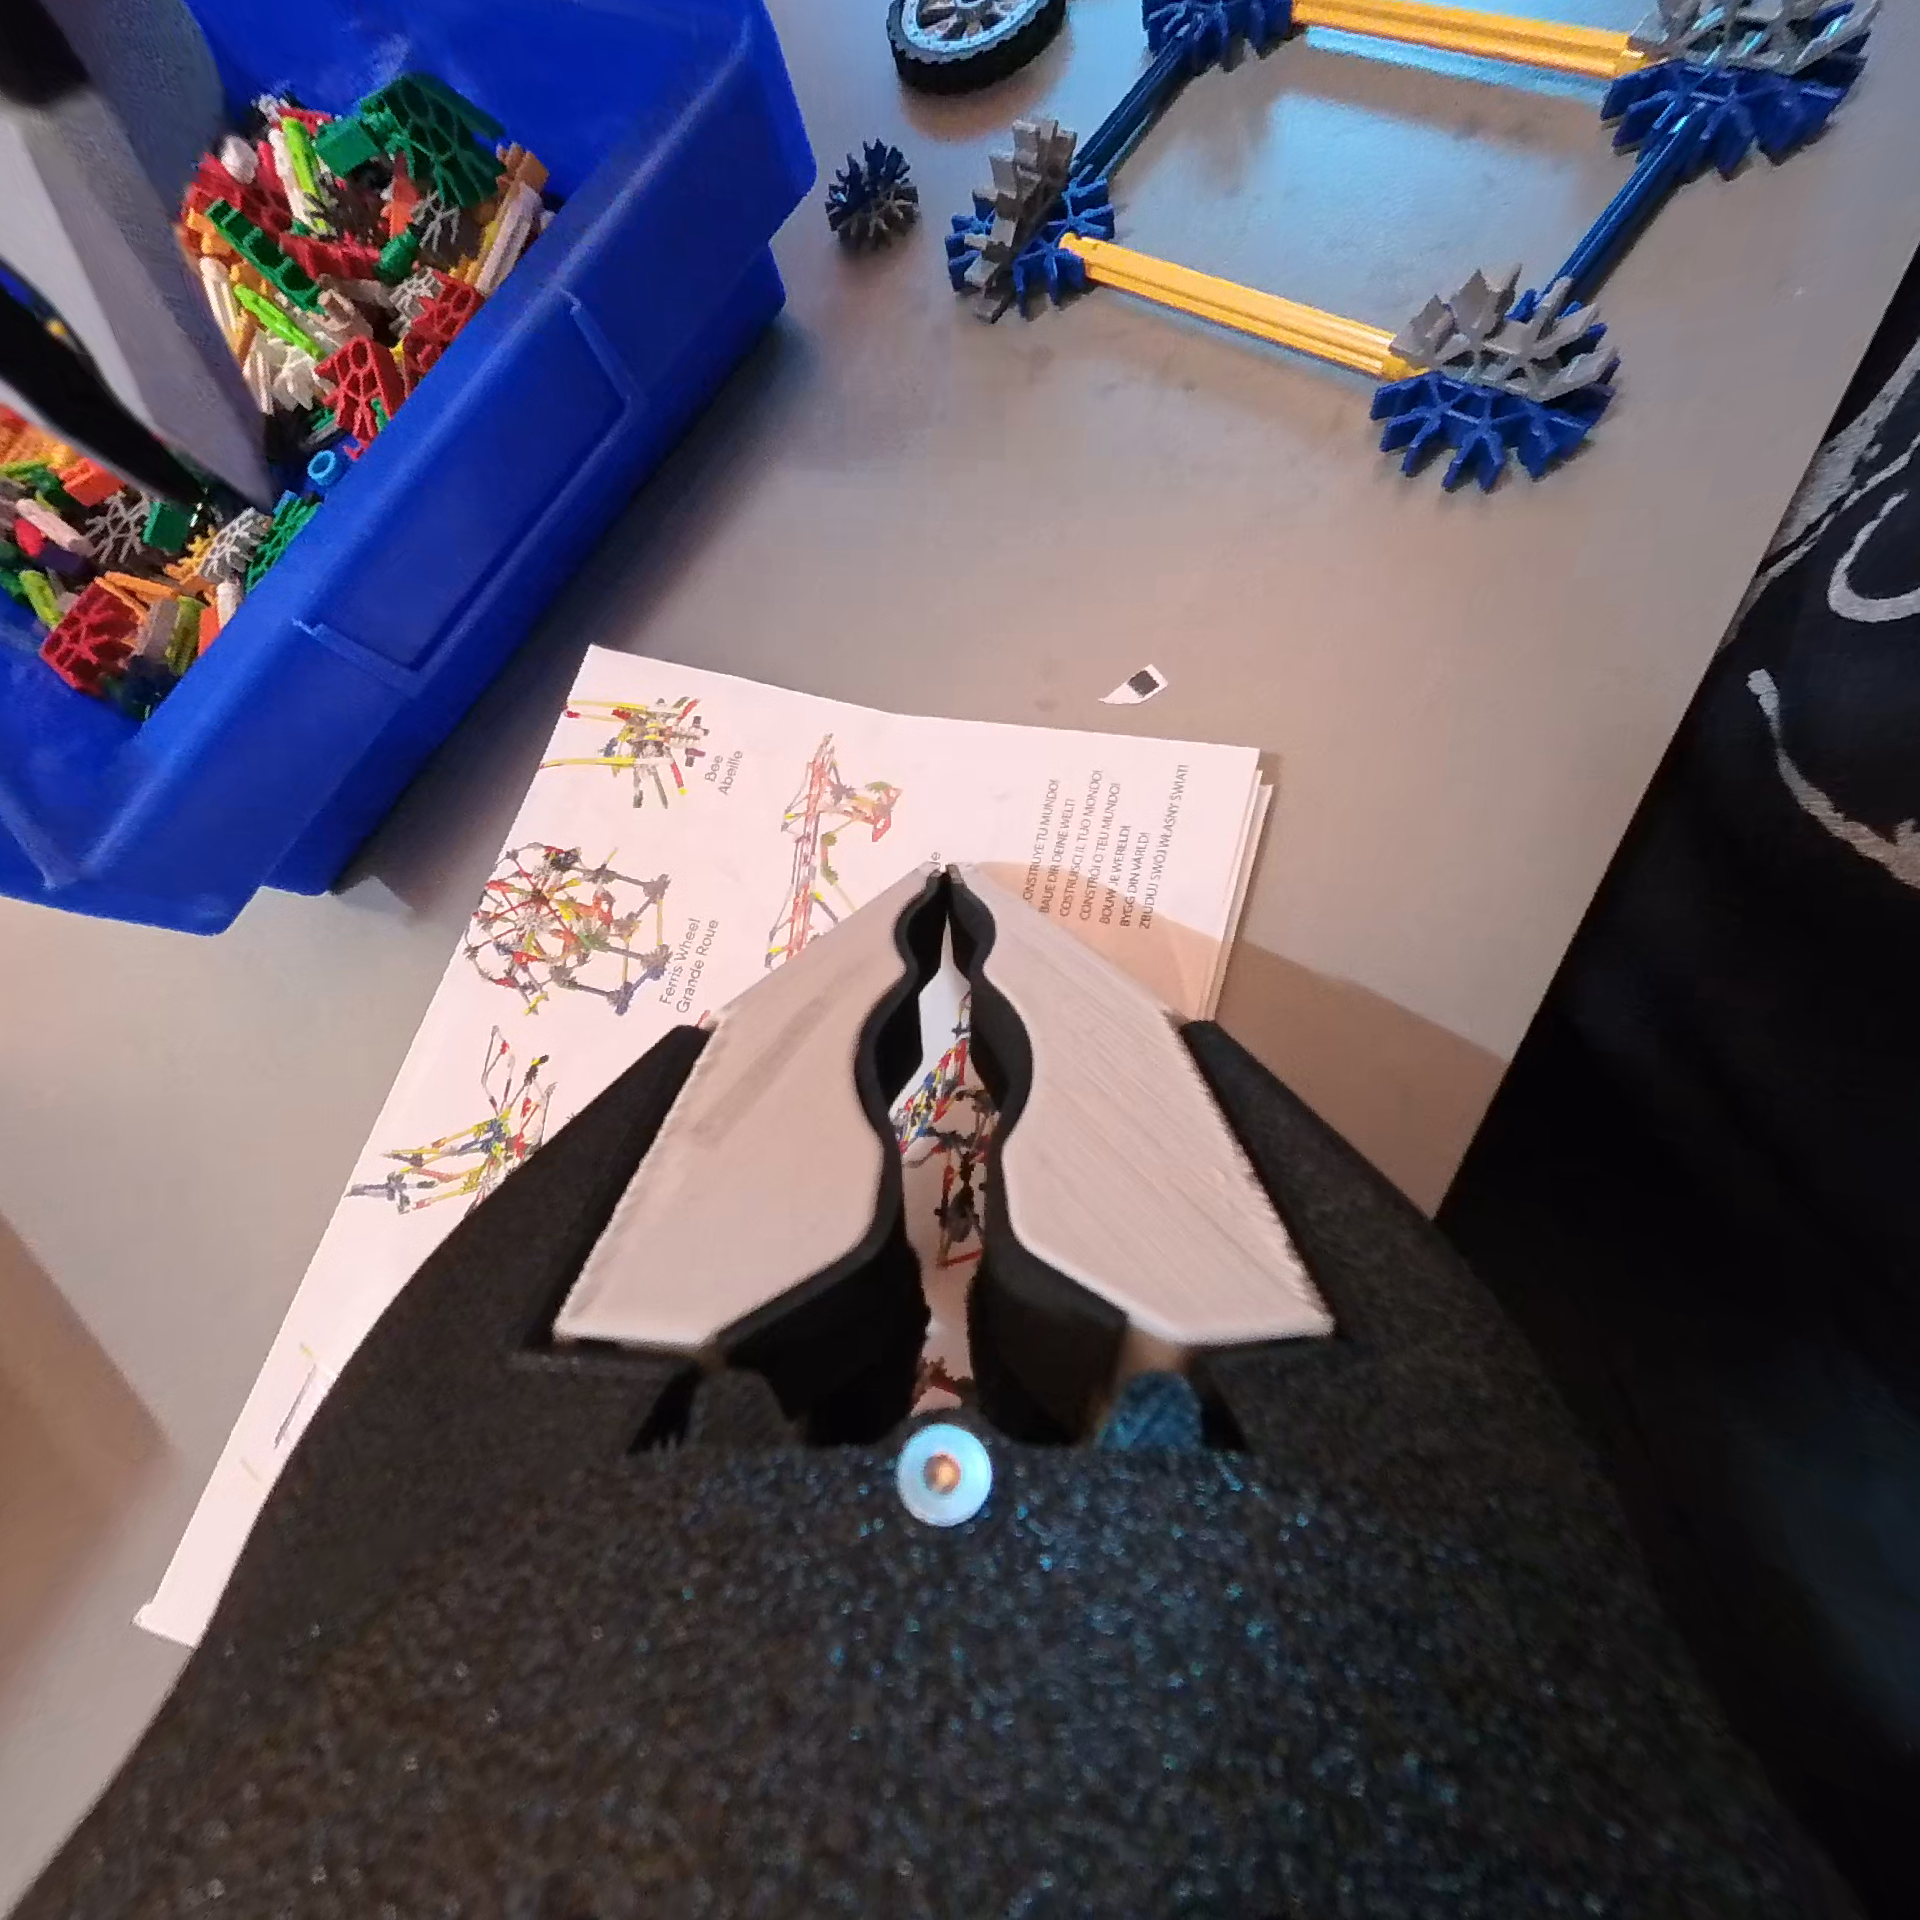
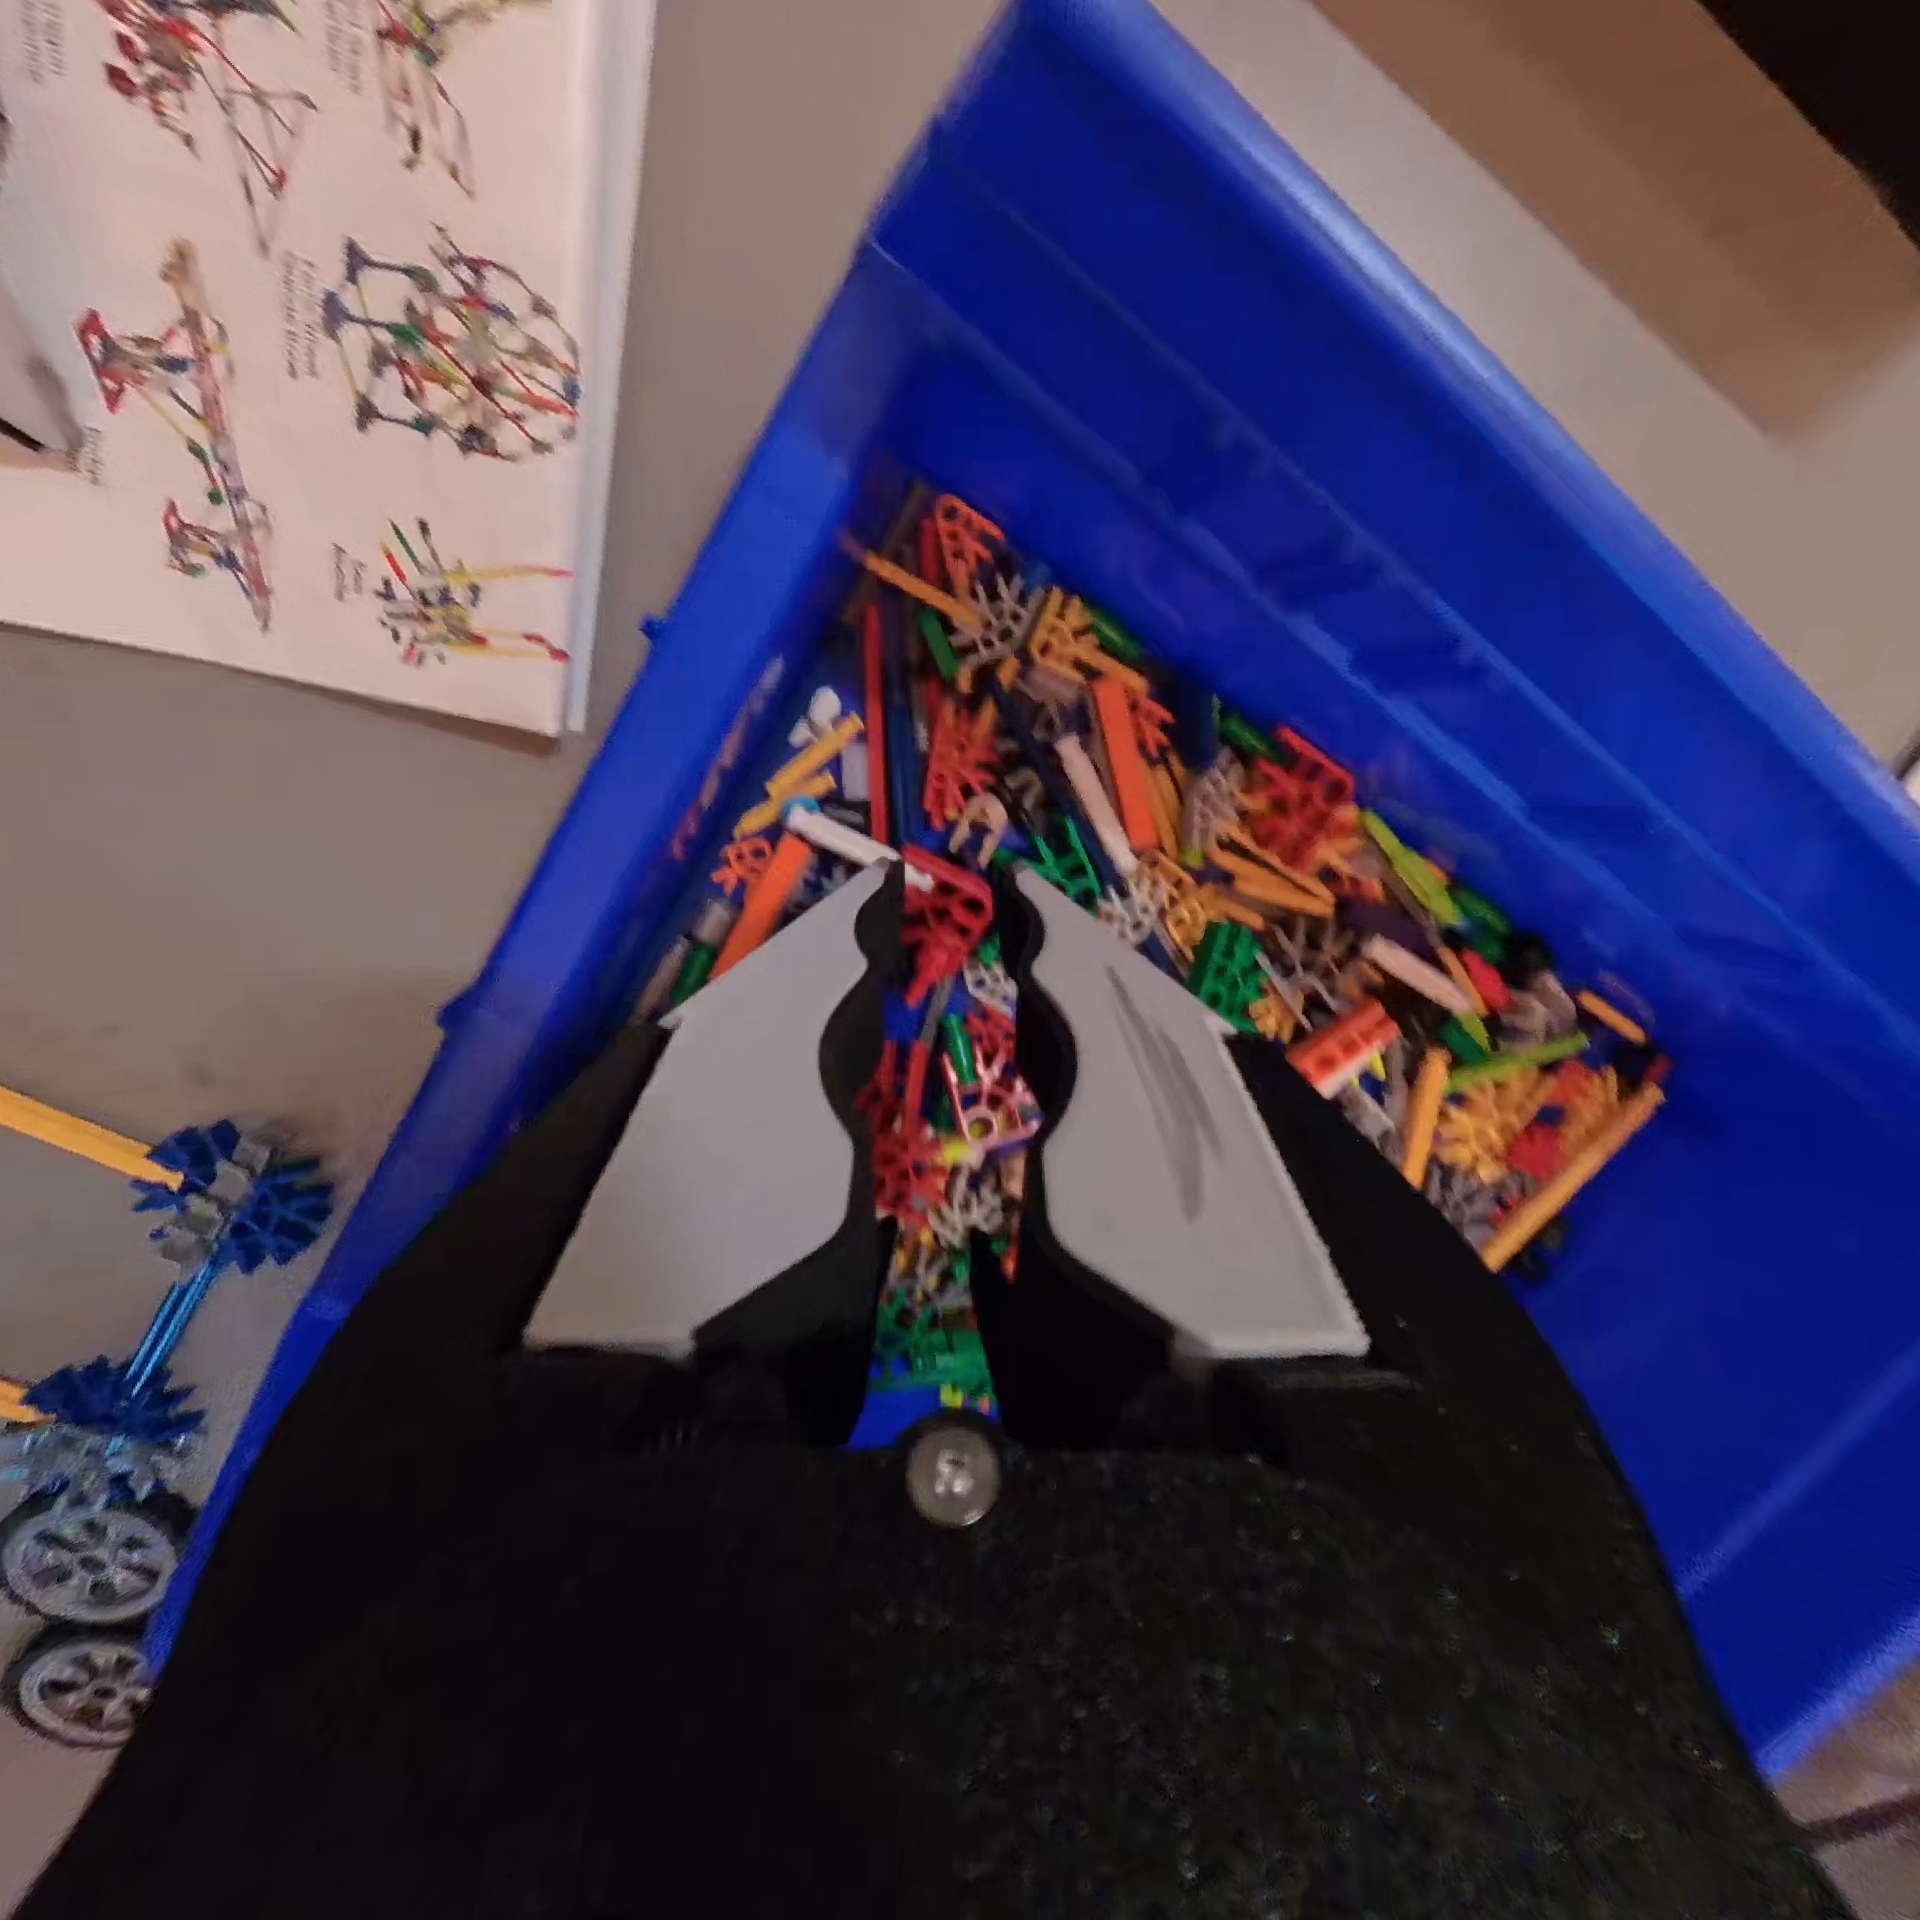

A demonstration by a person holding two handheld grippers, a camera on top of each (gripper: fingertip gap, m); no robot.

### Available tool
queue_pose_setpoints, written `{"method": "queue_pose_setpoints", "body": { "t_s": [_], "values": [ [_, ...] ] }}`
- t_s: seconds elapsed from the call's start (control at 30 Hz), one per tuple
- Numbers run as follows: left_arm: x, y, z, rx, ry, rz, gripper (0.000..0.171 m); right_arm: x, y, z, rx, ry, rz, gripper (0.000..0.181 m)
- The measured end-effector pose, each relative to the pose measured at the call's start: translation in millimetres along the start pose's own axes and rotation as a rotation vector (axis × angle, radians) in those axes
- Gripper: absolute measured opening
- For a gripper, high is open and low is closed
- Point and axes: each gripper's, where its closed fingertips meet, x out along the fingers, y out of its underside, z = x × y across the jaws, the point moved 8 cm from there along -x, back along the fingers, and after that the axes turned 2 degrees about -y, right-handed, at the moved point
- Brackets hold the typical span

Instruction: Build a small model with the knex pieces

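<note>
My left gripper (image 1: 948, 881) is shut and empty, its tips touching, a little above a printed booklet (image 1: 644, 862) of model pictures on the grey table. My right gripper (image 2: 951, 878) is over a blue bin (image 2: 1247, 416) full of mixed plastic rods and connectors. It is shut on a red connector (image 2: 945, 920) held between its tips just above the pile. The right gripper also shows in the left wrist view (image 1: 156, 312), reaching into the bin (image 1: 520, 468).
A square frame of yellow rods (image 1: 1226, 301) and blue rods with blue and grey connectors lies at the back right, near a black wheel (image 1: 971, 42) and a loose blue connector (image 1: 871, 194). The frame with wheels (image 2: 88, 1558) shows left of the bin. A person's dark clothing (image 1: 1818, 831) is at the table's right edge. Left tips to right tips: about 20 centimeters.
</note>
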Motion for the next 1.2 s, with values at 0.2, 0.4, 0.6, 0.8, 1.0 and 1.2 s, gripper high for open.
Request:
{"method": "queue_pose_setpoints", "body": {
  "t_s": [0.2, 0.4, 0.6, 0.8, 1.0, 1.2],
  "values": [
    [0, 0, 0, 0.004, -0.004, -0.002, 0.0, 31, -10, 5, -0.008, -0.061, 0.034, 0.01],
    [0, 0, -1, 0.006, -0.005, -0.002, 0.0, 32, -7, 3, 0.001, -0.064, 0.075, 0.006],
    [0, 0, -1, 0.007, -0.007, -0.003, 0.0, 28, 7, -9, 0.016, 0.076, 0.217, 0.014],
    [0, 0, -1, 0.003, -0.003, -0.002, 0.0, 26, -11, 6, -0.034, -0.018, 0.084, 0.009],
    [0, 0, -2, 0.006, -0.007, -0.002, 0.0, 37, -9, 4, -0.005, -0.04, 0.074, 0.008],
    [1, 0, -2, 0.002, -0.002, -0.002, 0.0, 37, -8, 4, 0.002, -0.026, 0.073, 0.006]
  ]
}}
